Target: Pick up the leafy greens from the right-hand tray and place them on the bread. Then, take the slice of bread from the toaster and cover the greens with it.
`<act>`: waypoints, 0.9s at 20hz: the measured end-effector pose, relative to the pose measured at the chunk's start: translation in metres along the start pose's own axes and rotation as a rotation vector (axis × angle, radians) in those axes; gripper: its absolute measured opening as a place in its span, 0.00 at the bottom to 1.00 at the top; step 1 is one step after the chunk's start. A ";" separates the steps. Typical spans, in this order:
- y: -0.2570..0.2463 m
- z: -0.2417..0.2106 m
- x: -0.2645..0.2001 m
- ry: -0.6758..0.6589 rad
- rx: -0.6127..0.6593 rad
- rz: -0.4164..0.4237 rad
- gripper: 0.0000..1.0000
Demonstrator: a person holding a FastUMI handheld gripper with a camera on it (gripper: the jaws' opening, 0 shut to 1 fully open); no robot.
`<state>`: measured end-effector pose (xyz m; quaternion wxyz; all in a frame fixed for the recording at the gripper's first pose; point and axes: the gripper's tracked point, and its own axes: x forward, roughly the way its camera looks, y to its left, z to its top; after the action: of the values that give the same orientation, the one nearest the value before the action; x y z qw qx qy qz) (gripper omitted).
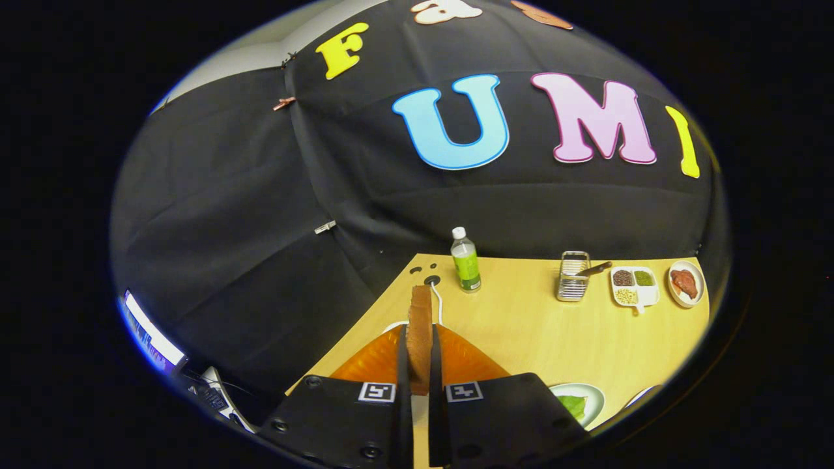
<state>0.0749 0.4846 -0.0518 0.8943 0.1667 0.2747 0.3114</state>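
Gripper view: fingers clamp upright bread slice; leafy greens on plate.

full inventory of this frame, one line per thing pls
bread slice: 1, brown, upright between the fingers, above the toaster
toaster: 1, orange, under the bread slice
bottle: 1, green label, white cap, far side of table
wire rack: 1, metal, right of bottle
divided dish: 1, white, three fillings, right of rack
small plate: 1, white, reddish-brown food, beyond the dish
near plate: 1, white, holds leafy greens
table: 1, light wood
gripper: 1, shut on bread slice
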 end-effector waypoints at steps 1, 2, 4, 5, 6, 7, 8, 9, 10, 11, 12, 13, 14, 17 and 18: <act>-0.014 0.001 -0.010 -0.012 0.000 -0.020 0.14; -0.031 -0.001 -0.019 -0.024 -0.001 -0.048 0.14; -0.066 -0.013 -0.038 -0.031 0.005 -0.108 0.13; -0.083 -0.022 -0.045 -0.029 0.016 -0.139 0.13; -0.100 -0.033 -0.053 -0.021 0.031 -0.167 0.13; -0.115 -0.044 -0.058 -0.012 0.047 -0.192 0.14; -0.129 -0.056 -0.061 -0.005 0.060 -0.217 0.14; -0.144 -0.070 -0.063 0.011 0.070 -0.243 0.14; -0.155 -0.086 -0.065 0.028 0.090 -0.258 0.13; -0.163 -0.102 -0.067 0.040 0.116 -0.268 0.13; -0.170 -0.117 -0.067 0.052 0.149 -0.272 0.13; -0.174 -0.129 -0.066 0.059 0.186 -0.269 0.14; -0.176 -0.142 -0.064 0.067 0.220 -0.264 0.14; -0.176 -0.165 -0.057 0.072 0.290 -0.240 0.14; -0.174 -0.167 -0.055 0.064 0.307 -0.231 0.13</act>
<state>0.0206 0.3392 -0.2448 0.8790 0.2586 0.3647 0.1660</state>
